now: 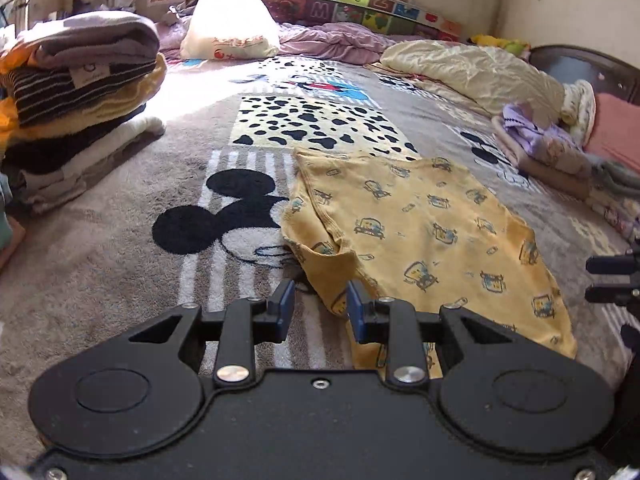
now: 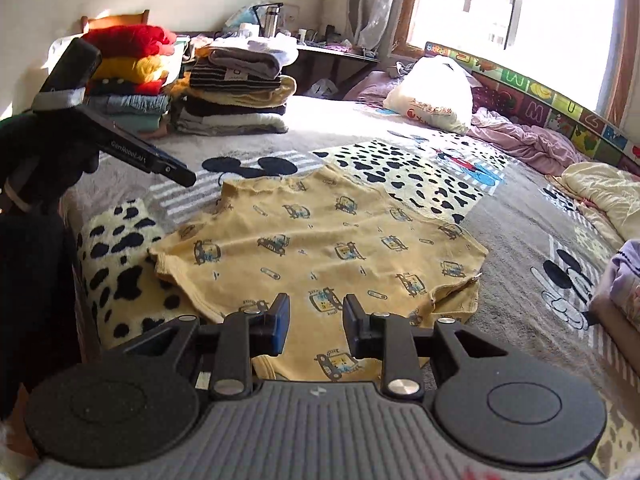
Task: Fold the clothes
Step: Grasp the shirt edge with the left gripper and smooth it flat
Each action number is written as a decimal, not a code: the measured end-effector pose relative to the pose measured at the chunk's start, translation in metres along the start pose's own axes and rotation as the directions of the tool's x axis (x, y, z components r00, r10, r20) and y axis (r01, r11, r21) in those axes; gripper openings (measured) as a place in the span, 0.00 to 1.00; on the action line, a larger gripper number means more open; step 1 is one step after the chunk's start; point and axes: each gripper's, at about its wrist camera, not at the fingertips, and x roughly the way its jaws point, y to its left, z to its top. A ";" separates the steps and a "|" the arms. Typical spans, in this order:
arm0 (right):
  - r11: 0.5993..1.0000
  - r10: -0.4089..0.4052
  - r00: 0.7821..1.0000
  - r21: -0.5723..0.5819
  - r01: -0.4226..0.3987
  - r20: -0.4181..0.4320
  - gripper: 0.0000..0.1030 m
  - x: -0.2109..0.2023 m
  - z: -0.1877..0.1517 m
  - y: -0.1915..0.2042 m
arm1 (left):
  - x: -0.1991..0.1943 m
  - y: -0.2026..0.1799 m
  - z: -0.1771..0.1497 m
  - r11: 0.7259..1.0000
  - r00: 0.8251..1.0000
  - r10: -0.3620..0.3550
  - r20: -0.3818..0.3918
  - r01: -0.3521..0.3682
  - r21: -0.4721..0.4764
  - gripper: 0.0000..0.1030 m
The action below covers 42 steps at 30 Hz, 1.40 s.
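Yellow shirt [image 1: 420, 236] with small blue vehicle prints lies spread on the bed, on the grey cartoon-mouse blanket [image 1: 120, 280]. We hold the left tool [image 1: 320, 306] just above the near left part of the shirt; its fingers stand apart with nothing between them, and the right blue pad [image 1: 358, 312] sits over a crumpled sleeve edge. Contact there is unclear. The right tool [image 2: 314, 322] hovers over the near hem of the same shirt, jaws apart, holding nothing. In the right wrist view the shirt lies mostly flat, with one folded-under corner at its right side and the left sleeve sticking out over a cow-spot patch. In that view the left tool's black body sits at the upper left, held by a dark-gloved hand [image 2: 36, 152]. Further back, stacks of folded clothes [image 2: 236, 92] stand on the blanket's left side. A white pillow [image 2: 432, 96] and a rumpled purple sheet [image 2: 528, 136] lie near the window end. A cream quilt [image 1: 480, 72] is bunched far right.
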 end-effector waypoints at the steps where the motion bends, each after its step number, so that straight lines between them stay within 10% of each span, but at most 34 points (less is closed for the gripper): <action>1: 0.997 0.018 1.000 0.072 -0.020 0.022 0.29 0.006 0.002 -0.005 | 0.003 0.008 0.003 0.997 1.000 -0.013 0.005 0.013 -0.072 0.26; 9: 0.899 0.132 0.987 0.408 -0.159 0.095 0.30 0.075 -0.007 -0.044 | 0.044 0.042 0.024 0.934 0.997 -0.070 -0.017 0.060 -0.351 0.26; 22: 0.804 0.229 0.969 0.543 -0.243 0.096 0.45 0.121 -0.029 -0.084 | 0.105 0.033 0.042 0.952 0.994 -0.071 -0.080 0.044 -0.302 0.25; 26: 0.809 0.230 0.969 0.535 -0.244 0.095 0.48 0.123 -0.030 -0.082 | 0.094 0.022 0.042 0.954 0.993 0.083 -0.083 -0.103 -0.281 0.04; 29: 0.810 0.224 0.970 0.535 -0.242 0.099 0.48 0.123 -0.030 -0.081 | 0.064 0.011 0.039 0.917 0.953 0.299 -0.040 -0.299 -0.264 0.04; 32: 0.812 0.221 0.970 0.532 -0.240 0.100 0.48 0.124 -0.030 -0.081 | 0.041 -0.013 0.036 0.863 0.875 0.483 0.025 -0.471 -0.182 0.04; 35: 0.806 0.224 0.968 0.537 -0.247 0.109 0.48 0.123 -0.032 -0.083 | 0.044 -0.042 0.038 0.849 0.843 0.528 0.099 -0.526 -0.052 0.04; 39: 0.797 0.229 0.966 0.546 -0.256 0.120 0.48 0.122 -0.034 -0.086 | 0.074 -0.083 0.037 0.964 0.976 0.215 0.028 -0.217 0.155 0.06; 42: 0.791 0.229 0.965 0.554 -0.261 0.127 0.48 0.121 -0.035 -0.087 | 0.082 -0.111 0.020 0.939 0.995 0.009 -0.102 0.027 0.342 0.29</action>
